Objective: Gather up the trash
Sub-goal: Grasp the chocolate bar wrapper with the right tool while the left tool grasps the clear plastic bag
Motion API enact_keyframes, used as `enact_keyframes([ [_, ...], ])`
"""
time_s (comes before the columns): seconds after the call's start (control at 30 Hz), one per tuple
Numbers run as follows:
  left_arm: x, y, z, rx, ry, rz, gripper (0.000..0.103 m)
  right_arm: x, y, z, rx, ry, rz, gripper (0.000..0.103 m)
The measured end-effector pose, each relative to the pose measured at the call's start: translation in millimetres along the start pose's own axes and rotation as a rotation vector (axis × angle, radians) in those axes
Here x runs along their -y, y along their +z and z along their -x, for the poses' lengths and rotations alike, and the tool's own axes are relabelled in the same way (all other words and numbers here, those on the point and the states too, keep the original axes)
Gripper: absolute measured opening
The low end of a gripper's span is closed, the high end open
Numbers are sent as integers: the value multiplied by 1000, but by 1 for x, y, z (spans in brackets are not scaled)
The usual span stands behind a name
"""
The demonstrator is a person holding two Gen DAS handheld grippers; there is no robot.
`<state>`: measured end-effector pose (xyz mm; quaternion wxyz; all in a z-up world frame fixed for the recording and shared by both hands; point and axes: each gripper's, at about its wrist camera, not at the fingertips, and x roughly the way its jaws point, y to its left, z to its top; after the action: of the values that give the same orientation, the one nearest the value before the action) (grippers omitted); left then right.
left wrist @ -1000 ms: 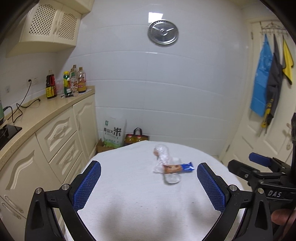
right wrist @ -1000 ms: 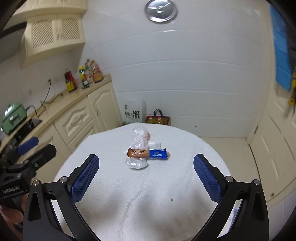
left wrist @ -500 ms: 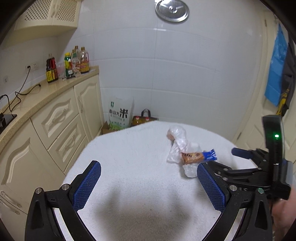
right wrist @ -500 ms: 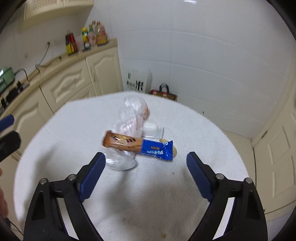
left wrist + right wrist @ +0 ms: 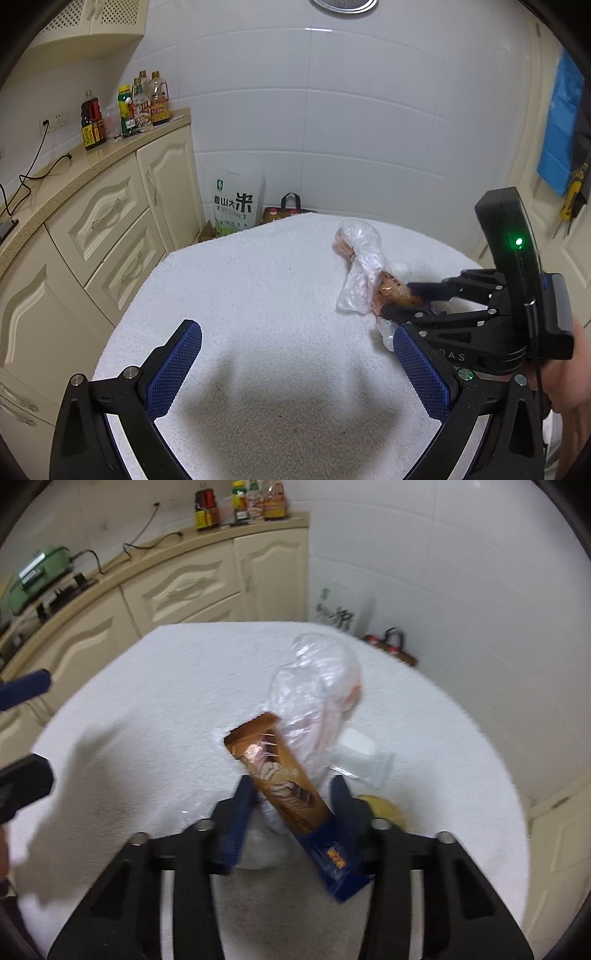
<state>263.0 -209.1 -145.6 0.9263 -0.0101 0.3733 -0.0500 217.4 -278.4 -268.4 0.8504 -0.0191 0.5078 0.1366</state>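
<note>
white towel-covered table [image 5: 266, 295] in tiled kitchen, cream cabinets [image 5: 110, 221] alongside. right gripper [image 5: 291, 797] jaws just closing, wrapper [image 5: 280, 775] between them. left gripper [image 5: 295, 369] wide apart, empty.

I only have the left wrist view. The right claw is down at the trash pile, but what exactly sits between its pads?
Observer: A snack wrapper, brown at the far end and blue at the near end. The right claw has just been closing, and its pads appear to press on both edges.
Operator: Is anything hidden behind that claw?
Observer: Yes, a flat yellowish round thing lies on the white cloth, just right of the claw.
</note>
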Motion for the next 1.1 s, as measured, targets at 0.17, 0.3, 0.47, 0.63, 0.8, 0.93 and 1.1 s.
enact_keyframes([
  [0.17,-1,1,-9,-4,-12,-6,102,1,-7,9,14,45,-71,29],
  [0.3,-3,-1,-15,-7,-29,-13,102,11,-20,23,49,84,-181,21],
  [0.47,5,6,-35,-14,-51,-49,102,24,-35,32,75,95,-292,20],
  [0.63,24,19,-72,-36,-60,-81,102,40,-47,43,115,101,-393,20],
  [0.8,53,33,-122,-76,-40,-116,103,58,-59,52,152,89,-480,20],
  [0.93,72,44,-166,-115,-32,-129,99,68,-66,59,176,83,-523,20],
  [1.1,83,51,-210,-151,-73,-116,54,72,-77,72,202,66,-543,20],
])
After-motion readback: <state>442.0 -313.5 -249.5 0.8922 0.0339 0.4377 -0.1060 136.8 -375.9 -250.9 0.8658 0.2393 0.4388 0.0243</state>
